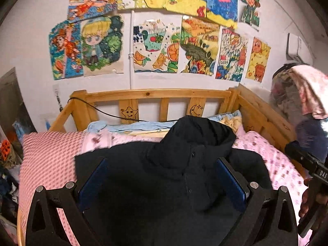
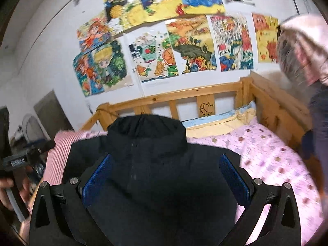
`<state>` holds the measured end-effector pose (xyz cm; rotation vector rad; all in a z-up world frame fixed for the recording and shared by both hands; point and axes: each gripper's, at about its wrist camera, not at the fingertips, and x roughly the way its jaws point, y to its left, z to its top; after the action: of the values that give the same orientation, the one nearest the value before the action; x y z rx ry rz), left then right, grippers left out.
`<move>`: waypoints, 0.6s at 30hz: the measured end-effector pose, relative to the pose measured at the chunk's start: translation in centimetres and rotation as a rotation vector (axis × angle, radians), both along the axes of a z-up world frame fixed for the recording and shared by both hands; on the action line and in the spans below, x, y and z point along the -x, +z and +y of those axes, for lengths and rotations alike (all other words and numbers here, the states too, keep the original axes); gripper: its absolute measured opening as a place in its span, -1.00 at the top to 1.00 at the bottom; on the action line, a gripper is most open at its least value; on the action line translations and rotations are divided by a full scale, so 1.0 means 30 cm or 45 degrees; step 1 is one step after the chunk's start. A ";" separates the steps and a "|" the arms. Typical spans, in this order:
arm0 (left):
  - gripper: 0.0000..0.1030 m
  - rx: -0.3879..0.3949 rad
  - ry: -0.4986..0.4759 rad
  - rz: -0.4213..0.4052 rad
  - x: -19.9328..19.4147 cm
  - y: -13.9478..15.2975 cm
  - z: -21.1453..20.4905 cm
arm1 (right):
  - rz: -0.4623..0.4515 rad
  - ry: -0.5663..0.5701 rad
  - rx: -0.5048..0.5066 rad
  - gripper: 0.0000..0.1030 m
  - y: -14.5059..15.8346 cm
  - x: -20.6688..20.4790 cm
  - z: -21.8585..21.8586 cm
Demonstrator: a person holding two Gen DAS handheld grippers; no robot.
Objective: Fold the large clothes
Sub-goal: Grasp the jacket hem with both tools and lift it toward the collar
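- Left tongs (image 1: pixel 162 176): wide open, nothing between the two blue pads, hanging over the black jacket (image 1: pixel 164 184).
- Right tongs (image 2: pixel 166 174): same deal, spread wide and empty above the jacket (image 2: pixel 160 176).
- One jacket, laid flat on the bed (image 1: pixel 278 164) with its collar end toward the headboard (image 1: pixel 155 96). Its lower part is cut off by the frame and hidden behind the tongs' black arms, so no idea how the hem or sleeves lie.
- From the left cam, the other tool's black body (image 1: pixel 307 162) pokes in at the right edge with a hand (image 1: pixel 309 201) under it; the only readable print is "DAS", rest cut off.
- Bedding: pink dotted sheet, a pink knit blanket (image 1: pixel 47 160) on the left, pale blue and yellow pillows by the headboard.
- Headboard has two burnt-in pictures: a smiley star (image 1: pixel 129 111) and a moon (image 1: pixel 196 109).
- Wall is covered in roughly a dozen kids' drawings (image 1: pixel 155 47); one shows "2024", other writing too small.
- Right edge: a blurry pink bundle (image 1: pixel 307 90), can't tell what it is.
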<state>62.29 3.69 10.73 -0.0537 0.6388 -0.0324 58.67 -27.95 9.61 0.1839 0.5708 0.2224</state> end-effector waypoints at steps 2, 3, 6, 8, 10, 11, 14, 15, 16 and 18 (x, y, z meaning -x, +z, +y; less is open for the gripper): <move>-1.00 -0.040 0.012 0.001 -0.078 -0.045 -0.020 | 0.014 -0.013 -0.034 -0.97 -0.037 -0.096 0.006; -1.00 -0.055 0.015 0.001 -0.111 -0.066 -0.026 | 0.024 -0.017 -0.049 -0.97 -0.062 -0.149 0.011; -1.00 -0.079 0.040 -0.011 -0.196 -0.121 -0.034 | 0.041 -0.026 -0.071 -0.97 -0.122 -0.266 0.029; -0.91 -0.053 0.056 -0.045 -0.237 -0.148 -0.025 | 0.055 -0.030 -0.080 -0.97 -0.166 -0.344 0.045; -0.72 -0.014 0.065 -0.066 -0.265 -0.163 -0.014 | 0.063 -0.041 -0.098 -0.92 -0.197 -0.417 0.062; -0.53 0.010 0.068 -0.069 -0.280 -0.171 -0.008 | 0.055 -0.039 -0.106 -0.88 -0.203 -0.436 0.064; -0.09 0.080 0.035 -0.042 -0.318 -0.198 -0.006 | 0.037 -0.059 -0.098 -0.61 -0.232 -0.503 0.085; 0.04 0.095 0.014 -0.031 -0.328 -0.207 -0.009 | 0.048 -0.070 -0.096 -0.49 -0.247 -0.525 0.093; 0.37 0.110 -0.005 -0.021 -0.333 -0.214 -0.014 | 0.058 -0.074 -0.102 -0.42 -0.261 -0.543 0.097; 0.79 0.146 -0.045 -0.014 -0.331 -0.218 -0.019 | 0.069 -0.074 -0.102 -0.30 -0.281 -0.562 0.105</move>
<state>72.21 3.11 4.19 -0.1526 0.6267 -0.1036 75.53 -24.80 1.18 0.2847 0.6098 0.1848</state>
